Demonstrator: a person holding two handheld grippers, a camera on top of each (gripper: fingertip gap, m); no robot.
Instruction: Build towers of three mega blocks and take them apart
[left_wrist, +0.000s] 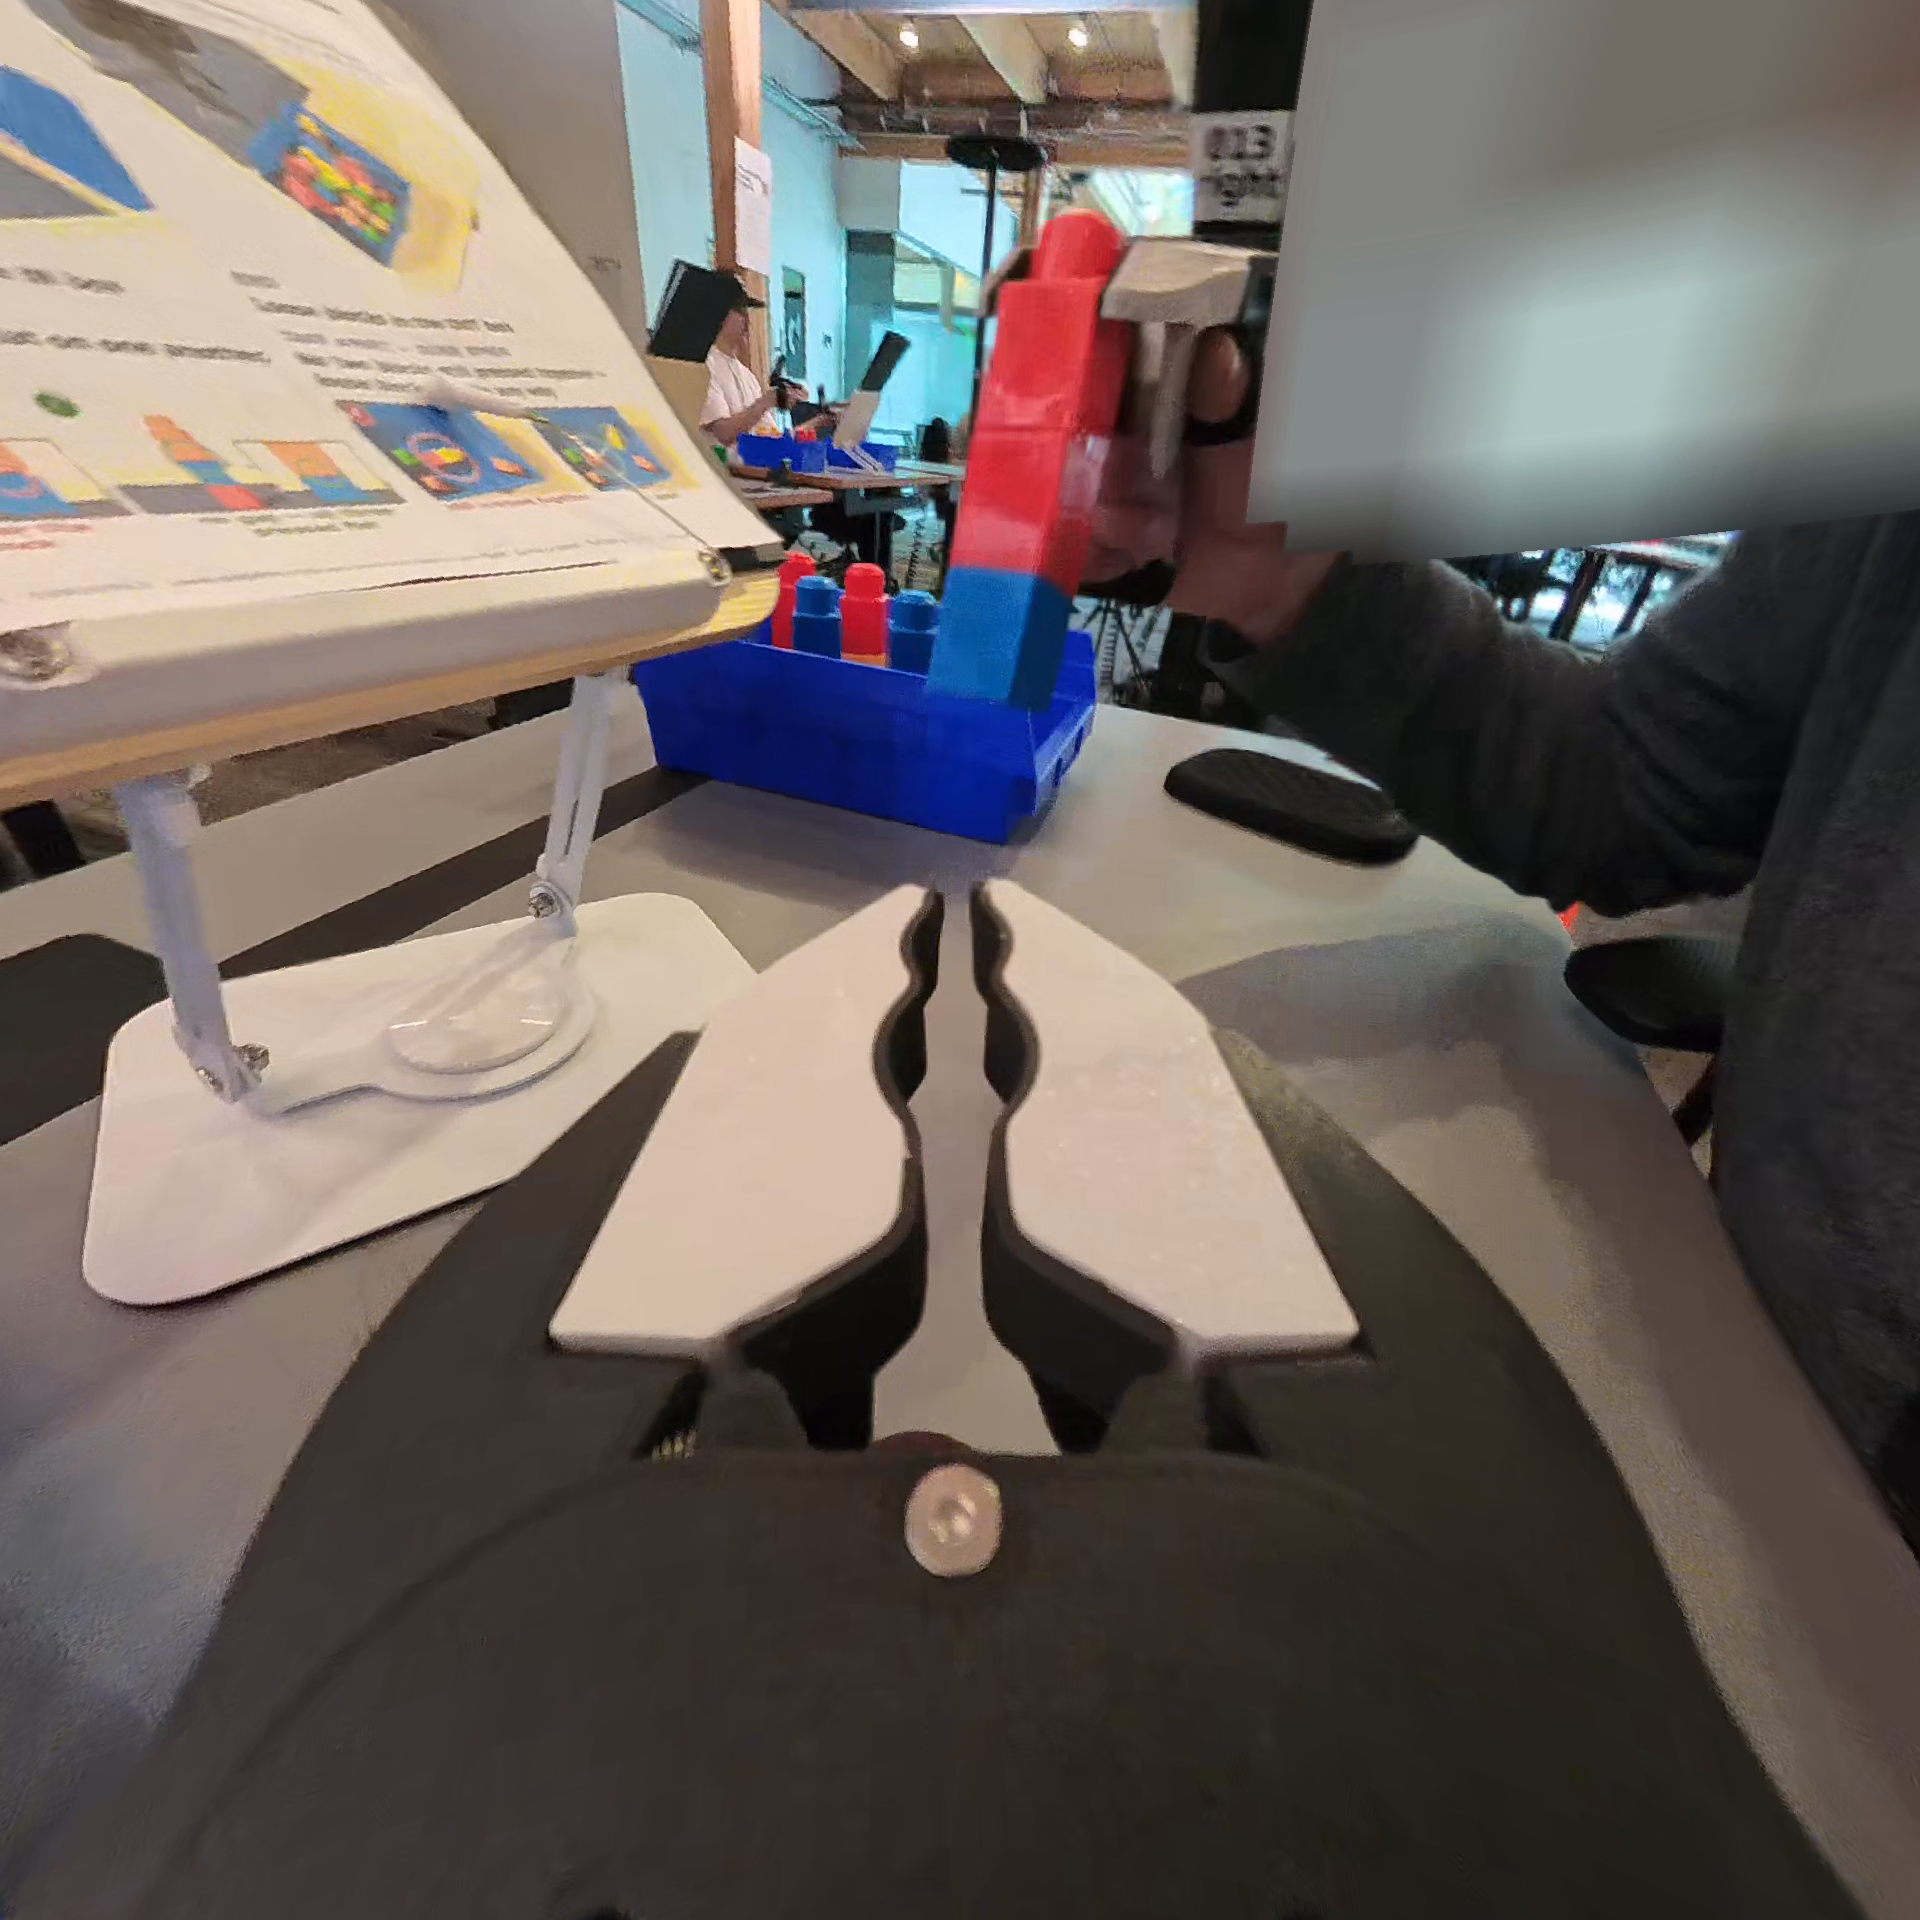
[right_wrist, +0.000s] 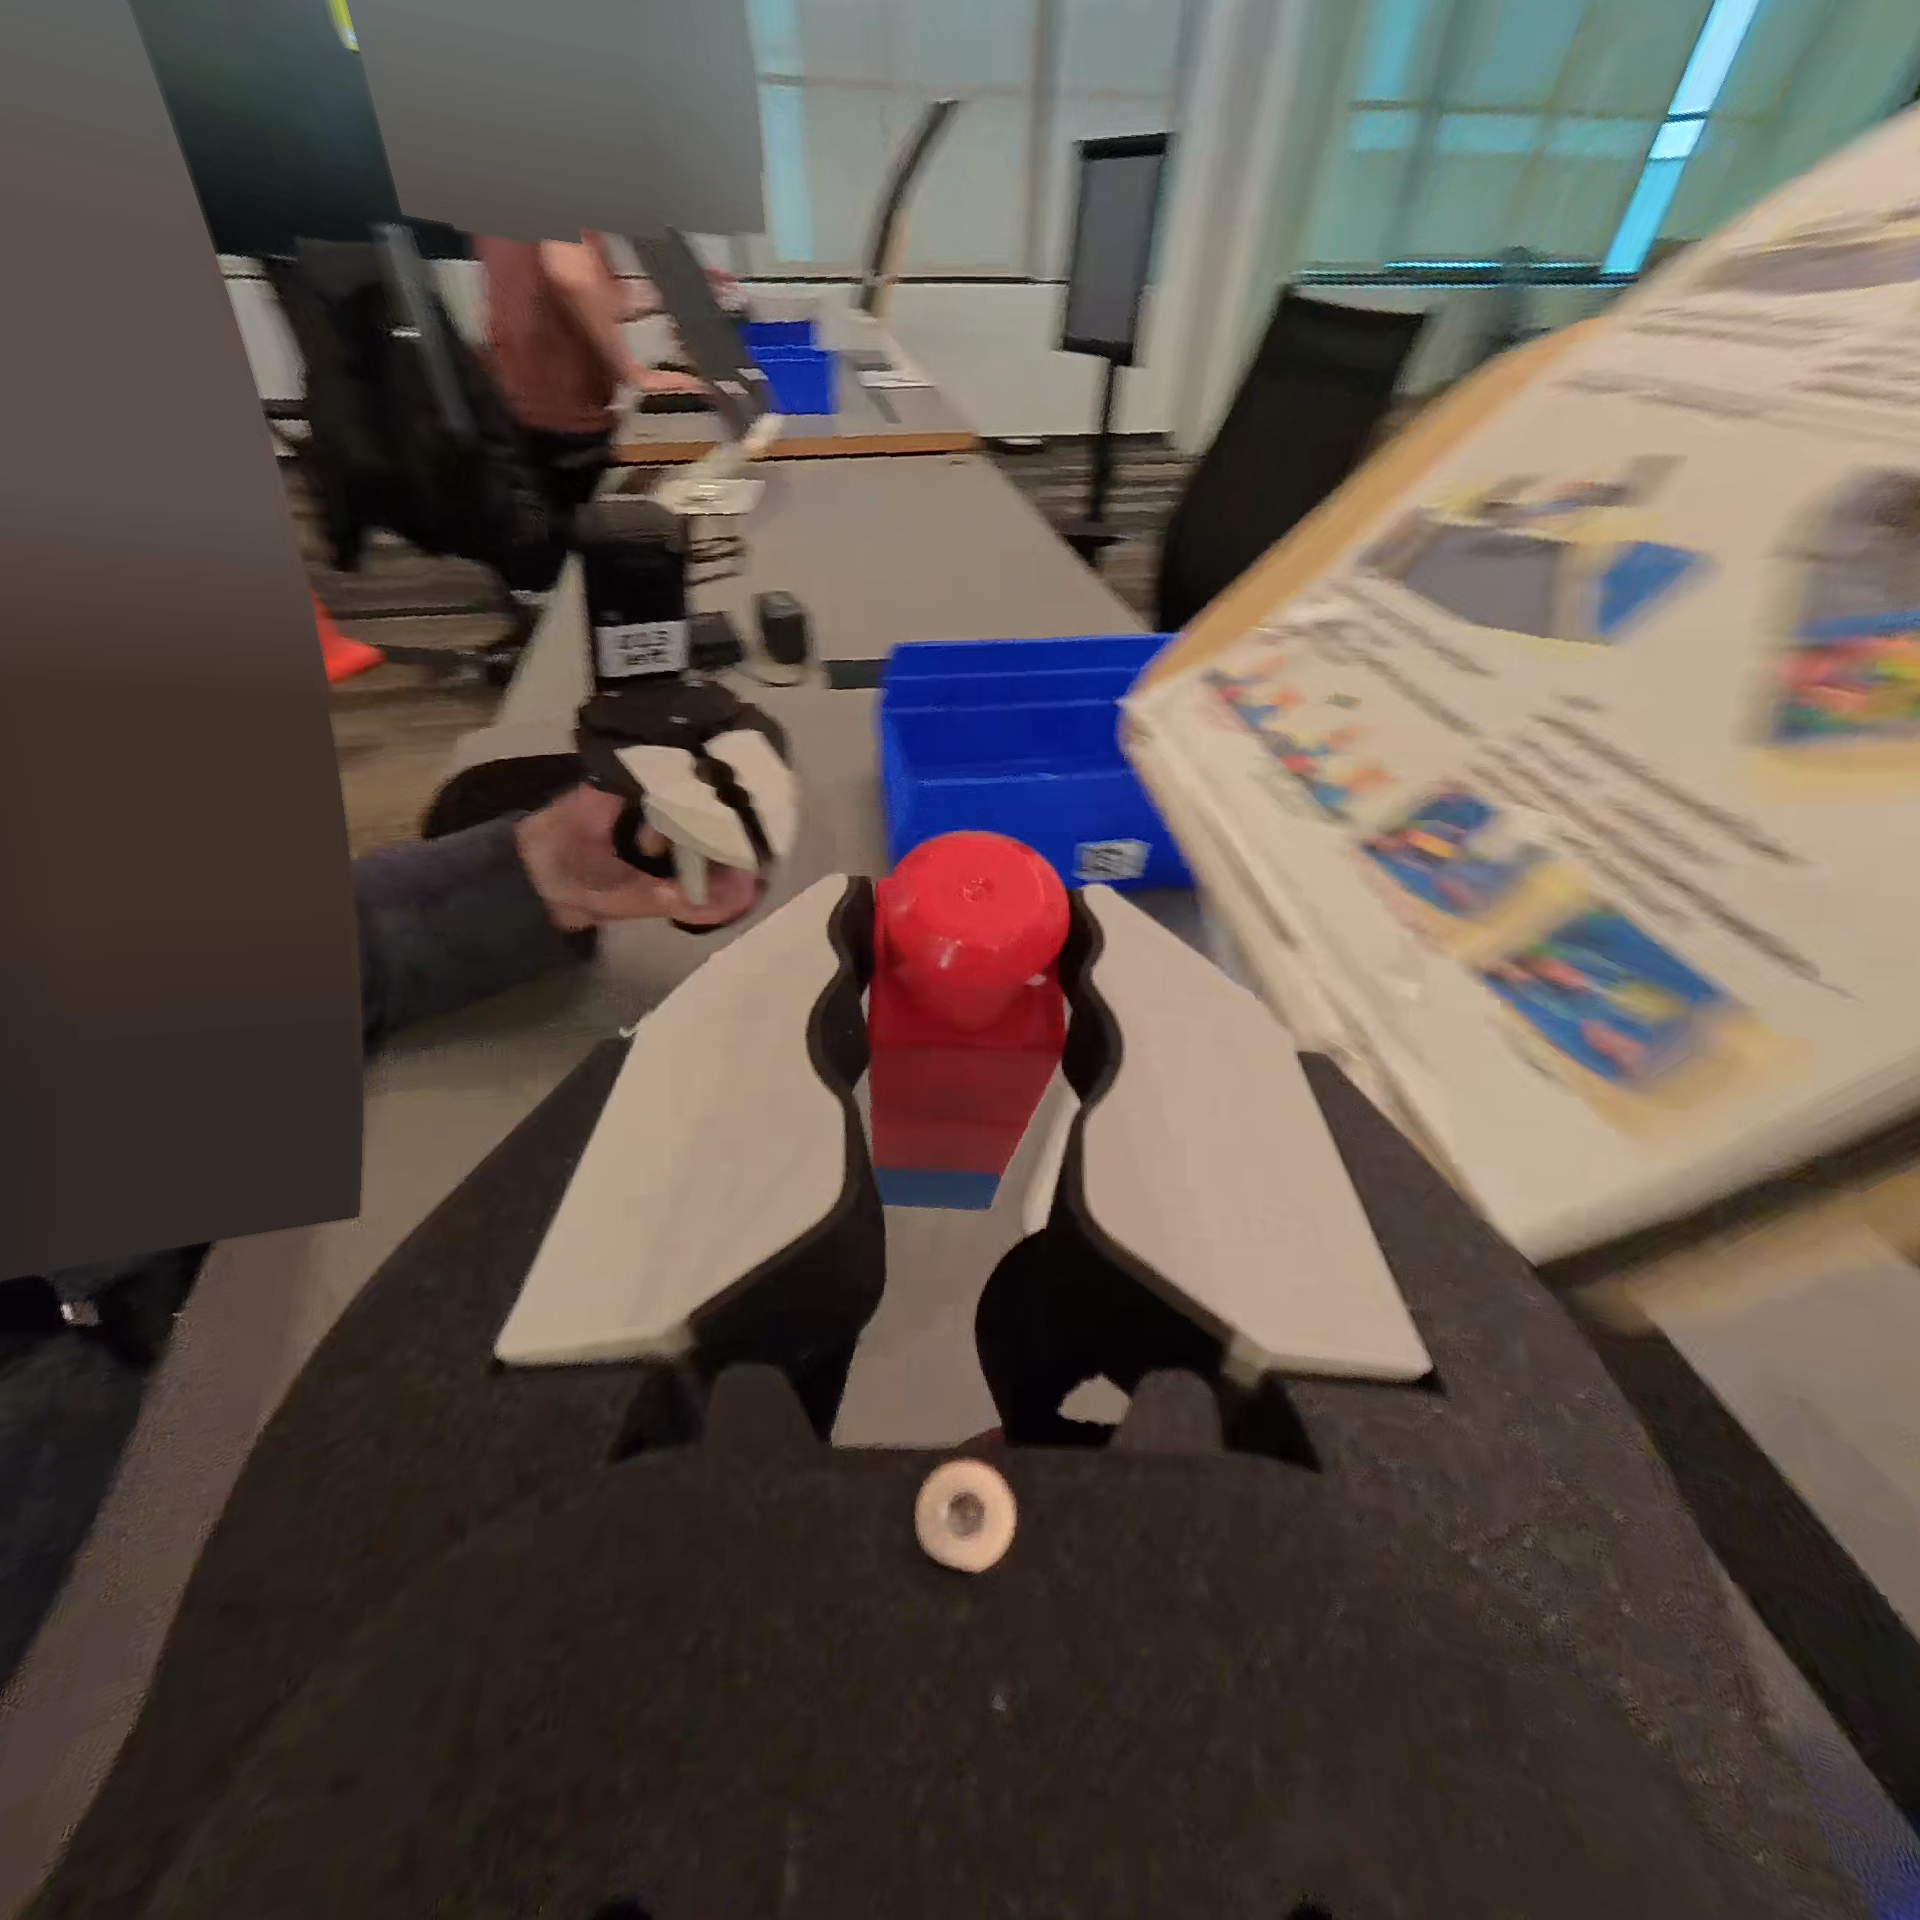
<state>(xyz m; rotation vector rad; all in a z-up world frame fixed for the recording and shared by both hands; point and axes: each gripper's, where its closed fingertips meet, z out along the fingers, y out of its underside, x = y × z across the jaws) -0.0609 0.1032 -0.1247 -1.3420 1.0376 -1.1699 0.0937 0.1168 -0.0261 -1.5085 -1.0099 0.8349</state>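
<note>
A tower (left_wrist: 1023, 468) of two red blocks on a blue block hangs tilted in the air above the blue bin (left_wrist: 862, 743). My right gripper (right_wrist: 966, 914) is shut on the tower's top red block (right_wrist: 966, 997); it also shows in the left wrist view (left_wrist: 1081, 291). Several red and blue blocks (left_wrist: 852, 613) stand in the bin. My left gripper (left_wrist: 956, 899) is shut and empty, low over the grey table (left_wrist: 1195, 883), in front of the bin. It also shows in the right wrist view (right_wrist: 753, 857).
A tilted instruction board (left_wrist: 312, 364) on a white stand (left_wrist: 343, 1091) is at the left of the bin. A black pad (left_wrist: 1288, 805) lies at the right. The person's dark sleeve (left_wrist: 1558, 727) reaches across the right side. Other people and tables are behind. My hands' fingertips stand some 20 centimeters from each other.
</note>
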